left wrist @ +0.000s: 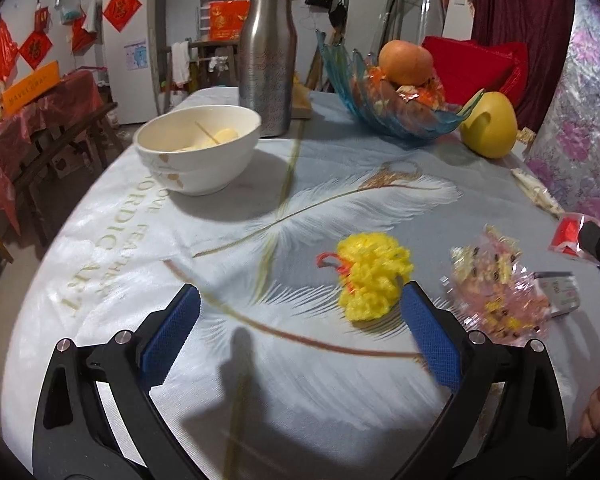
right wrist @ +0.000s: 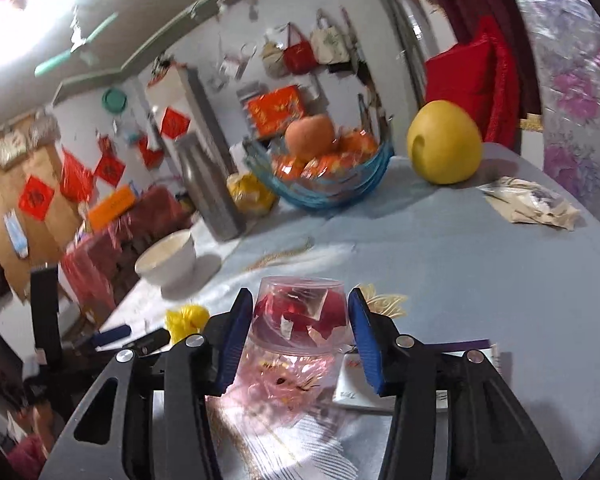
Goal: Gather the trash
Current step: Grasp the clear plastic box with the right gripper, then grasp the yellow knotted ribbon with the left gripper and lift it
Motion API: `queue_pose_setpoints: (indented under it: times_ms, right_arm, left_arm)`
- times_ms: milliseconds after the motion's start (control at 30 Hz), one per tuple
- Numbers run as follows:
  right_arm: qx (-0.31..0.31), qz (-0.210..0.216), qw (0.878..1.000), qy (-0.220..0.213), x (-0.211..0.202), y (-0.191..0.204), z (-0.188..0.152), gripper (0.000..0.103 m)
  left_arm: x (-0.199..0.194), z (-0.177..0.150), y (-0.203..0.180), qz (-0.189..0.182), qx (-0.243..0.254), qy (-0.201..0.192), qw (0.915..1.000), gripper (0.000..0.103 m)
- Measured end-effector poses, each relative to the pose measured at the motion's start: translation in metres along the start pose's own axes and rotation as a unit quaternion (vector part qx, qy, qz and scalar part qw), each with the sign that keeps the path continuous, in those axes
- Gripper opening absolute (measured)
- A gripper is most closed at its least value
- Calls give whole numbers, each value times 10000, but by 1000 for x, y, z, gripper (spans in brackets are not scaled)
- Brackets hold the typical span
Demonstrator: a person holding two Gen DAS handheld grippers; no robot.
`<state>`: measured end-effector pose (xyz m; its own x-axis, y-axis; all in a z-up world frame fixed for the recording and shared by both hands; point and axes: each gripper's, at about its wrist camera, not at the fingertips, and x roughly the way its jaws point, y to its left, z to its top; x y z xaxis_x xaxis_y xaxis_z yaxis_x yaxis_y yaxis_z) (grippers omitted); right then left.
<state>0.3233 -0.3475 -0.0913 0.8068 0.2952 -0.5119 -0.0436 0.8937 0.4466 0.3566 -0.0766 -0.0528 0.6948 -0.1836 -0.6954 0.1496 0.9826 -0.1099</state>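
Left wrist view: left hand-held gripper point(left wrist: 300, 328) wide, nothing between its pads, above bare cloth of the counter point(left wrist: 260, 380). One yellow pom-pom point(left wrist: 374, 276) just beyond; one pink wrapper point(left wrist: 496, 292) right of the pom-pom; one white bowl point(left wrist: 198, 148) well beyond, counter edge left of it.

Right wrist view: right hand-held gripper point(right wrist: 300, 340) clamps one clear plastic cup point(right wrist: 300, 312) holding red scraps, above the pink wrapper point(right wrist: 284, 380).

Bright indoor light; a ceiling lamp point(right wrist: 4, 36) glares far up-left of my right tongs. Soft shadows fall beneath my left tongs point(left wrist: 300, 312). Fisheye edges bend; my right view smears.
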Motion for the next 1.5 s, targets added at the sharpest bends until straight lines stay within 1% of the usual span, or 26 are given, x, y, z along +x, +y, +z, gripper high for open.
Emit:
queue_pose_setpoints:
  times_ms: [100,300,367,433,533,667,767,800,867,900,1000,1100,1167,1200,1267,1333,1400,1433,1500]
  right_arm:
    - [120,-61,9999,68,3,-6,1,49]
    - [45,-180,9998,117,5,-3,-2,49]
    - [73,-211,9997,138,6,-4,-3,49]
    - [110,-236,9995,178,8,-5,-4,49]
    - [87,-280,9992,254,11,-4,-6,49]
    - [-15,-348,9989,299,14,-1,-7,49]
    - [9,-327,9991,263,13,-1,-7,49]
    - [14,-318,9992,229,13,-1,-6,49]
    - [20,-321,9993,202,12,-2,-5,49]
    - [35,-317,9993,205,12,-2,-6,49]
    - [51,-313,9992,237,13,-2,-7,49]
    - [23,-329,9992,235,13,-2,-7,49]
    - [29,-359,9991,240,13,-2,-6,49]
    - [45,-364,9990,244,13,-3,-6,49]
    - [78,-367,9990,256,13,-4,-6,49]
    - [91,-371,9989,259,13,-5,-5,49]
    - [76,-372,9989,260,13,-6,-5,49]
    - [63,-371,9990,259,13,-6,-5,49]
    - [44,-374,9989,267,14,-6,-5,49]
  left_arm:
    - [14,9,-1,-228,-166,173,9995,96]
    - [38,22,-12,-207,-7,383,9990,96]
    - [47,23,-9,-241,-48,568,9981,96]
    - [50,22,-5,-330,-127,655,9972,96]
    - [50,21,-6,-310,-70,660,9973,96]
    - [44,21,-7,-356,-25,545,9979,96]
    - [40,25,-1,-540,-217,464,9972,96]
    - [39,28,3,-672,-379,454,9960,96]
    - [41,31,6,-853,-537,481,9937,96]
    - [44,32,5,-859,-532,515,9936,96]
    - [51,29,-2,-635,-308,632,9955,96]
    - [51,27,-6,-527,-146,637,9965,96]
    - [54,26,-8,-446,-77,693,9966,92]
    - [53,26,-8,-399,-40,676,9969,87]
    - [52,25,-11,-340,93,644,9973,76]
    - [52,25,-11,-311,177,608,9975,57]
    - [51,25,-10,-410,179,584,9973,47]
    - [50,24,-9,-467,160,583,9971,44]
    - [47,23,-7,-504,133,537,9972,42]
